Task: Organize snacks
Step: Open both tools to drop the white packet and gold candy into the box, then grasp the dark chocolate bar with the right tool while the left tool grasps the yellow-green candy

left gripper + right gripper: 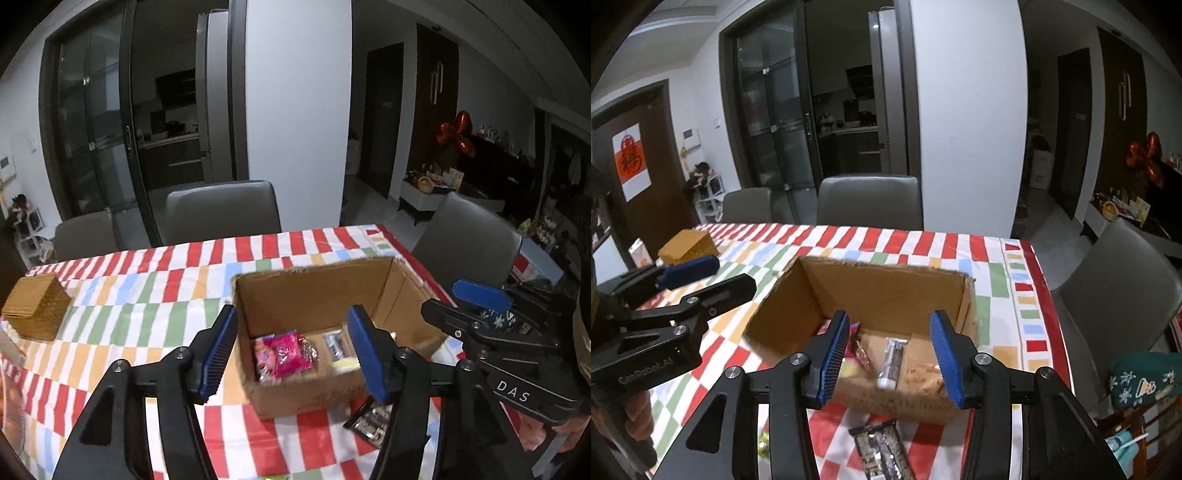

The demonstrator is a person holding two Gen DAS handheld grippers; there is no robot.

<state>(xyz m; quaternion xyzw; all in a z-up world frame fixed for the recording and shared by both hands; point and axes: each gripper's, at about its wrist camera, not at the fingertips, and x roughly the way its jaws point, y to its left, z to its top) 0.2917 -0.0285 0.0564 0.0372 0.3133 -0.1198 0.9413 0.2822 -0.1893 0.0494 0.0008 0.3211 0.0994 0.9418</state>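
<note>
On the desk, under a cloth of red, white, green, blue and orange blocks, a woven basket sits at nine o'clock from the open cardboard box, well apart from it. The left claw hangs over the near left part of the box with its blue pads spread and nothing between them, so it is released. Inside the box lie the snacks: a pink packet against the near left wall, a yellow packet at three o'clock from it, and a silver-wrapped bar further right. On the cloth just outside the box's near wall, at six o'clock, lies a dark patterned packet. The right claw hovers over the near edge of the box, its pads apart and gripping nothing, also released. Grey chairs stand at twelve o'clock beyond the desk.
</note>
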